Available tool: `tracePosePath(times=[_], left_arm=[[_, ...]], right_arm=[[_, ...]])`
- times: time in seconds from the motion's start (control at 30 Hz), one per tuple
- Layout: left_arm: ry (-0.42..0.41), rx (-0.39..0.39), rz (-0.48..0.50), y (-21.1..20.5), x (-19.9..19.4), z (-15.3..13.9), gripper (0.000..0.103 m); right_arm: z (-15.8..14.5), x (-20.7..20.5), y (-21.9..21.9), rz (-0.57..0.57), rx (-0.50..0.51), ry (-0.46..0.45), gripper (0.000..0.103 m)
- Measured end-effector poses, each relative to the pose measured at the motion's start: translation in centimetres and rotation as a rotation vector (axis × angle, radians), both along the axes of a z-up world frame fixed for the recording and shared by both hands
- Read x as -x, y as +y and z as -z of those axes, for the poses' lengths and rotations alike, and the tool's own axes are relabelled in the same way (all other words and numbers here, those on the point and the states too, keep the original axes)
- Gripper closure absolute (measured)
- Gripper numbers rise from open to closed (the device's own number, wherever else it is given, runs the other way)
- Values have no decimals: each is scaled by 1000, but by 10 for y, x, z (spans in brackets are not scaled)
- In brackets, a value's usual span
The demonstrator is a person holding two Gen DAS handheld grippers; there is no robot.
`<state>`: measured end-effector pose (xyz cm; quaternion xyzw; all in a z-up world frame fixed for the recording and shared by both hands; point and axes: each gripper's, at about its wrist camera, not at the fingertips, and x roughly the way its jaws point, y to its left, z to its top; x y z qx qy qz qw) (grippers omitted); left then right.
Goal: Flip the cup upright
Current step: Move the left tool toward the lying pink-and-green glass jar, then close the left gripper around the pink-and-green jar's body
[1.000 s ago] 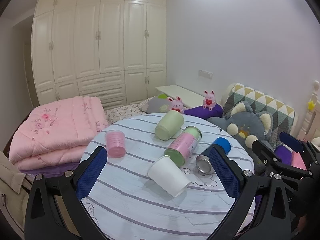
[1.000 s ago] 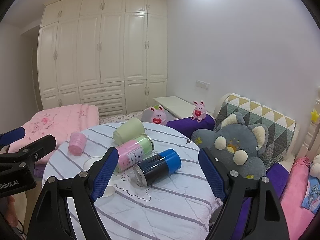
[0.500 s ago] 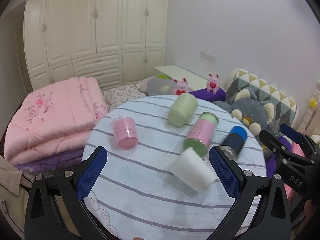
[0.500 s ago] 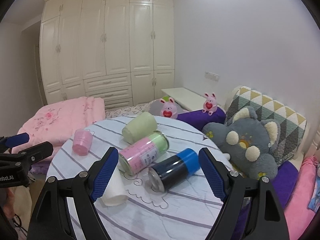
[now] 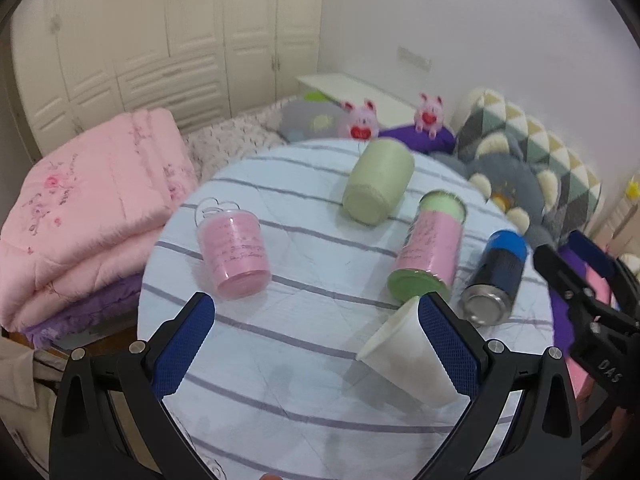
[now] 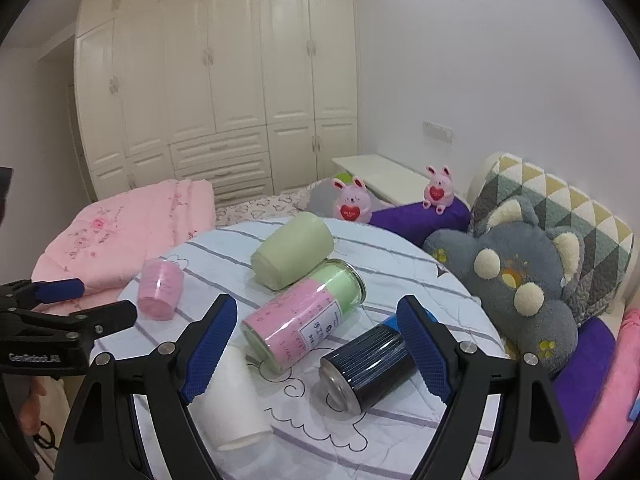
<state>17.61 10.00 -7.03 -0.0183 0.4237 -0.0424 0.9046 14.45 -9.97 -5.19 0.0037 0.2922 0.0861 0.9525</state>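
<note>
cups lie scattered on the round counter (image 5: pixel 304 380) with its striped cloth. the white cup (image 5: pixel 404 360) lies on its side at the near right in the left wrist view, its body partly behind the right finger of the left gripper (image 5: pixel 316 344); in the right wrist view the same white cup (image 6: pixel 234 404) sits near left, behind that gripper's left finger. the pink cup (image 5: pixel 236 254) rests mouth-down on the left of the counter. the light green cup (image 5: pixel 376 182) lies on its side at the far middle, touching the pink and green jar (image 5: pixel 430 250), which also lies down. to the right of the jar lies the blue and black can (image 5: pixel 494 280), its metal end toward the camera.

the left gripper's jaws are spread wide with nothing between them, above the near part of the counter. the right gripper (image 6: pixel 316 352) is likewise spread and holding nothing, with the jar and can seen between its fingers.

a folded pink quilt (image 5: pixel 92 208) sits far left; a grey plush toy (image 6: pixel 516 276) lies at the right.
</note>
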Motion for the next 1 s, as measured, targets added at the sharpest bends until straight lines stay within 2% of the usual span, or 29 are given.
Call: tracePosePath(times=[0.17,0.3,0.43,0.67,0.8,0.87,0.97,1.0], left_arm=[[51,16,49,-6,-23,8,0],[100,32,203,-38,-42,12,0],[171,-12,299,-69,-66,21,0],[310,-45,339,-104,-102,50,0],[355,-65,339,-113,-111,64,0],[366,-71,342,-117,-114,68,3],[390,-75,354,-125,-118,75,13],[392,-71,367,-127,-118,75,20]], right_arm=[[6,-15,-5,25,0,19,20],[6,-20,-18,85,9,11,20],[5,-22,-39,140,-7,7,20],[21,-35,-52,158,-12,64,20],[28,-40,-56,146,-20,76,20],[31,-44,-58,142,-24,84,20],[35,-49,-62,143,-36,93,20],[36,-49,-64,144,-38,97,20]])
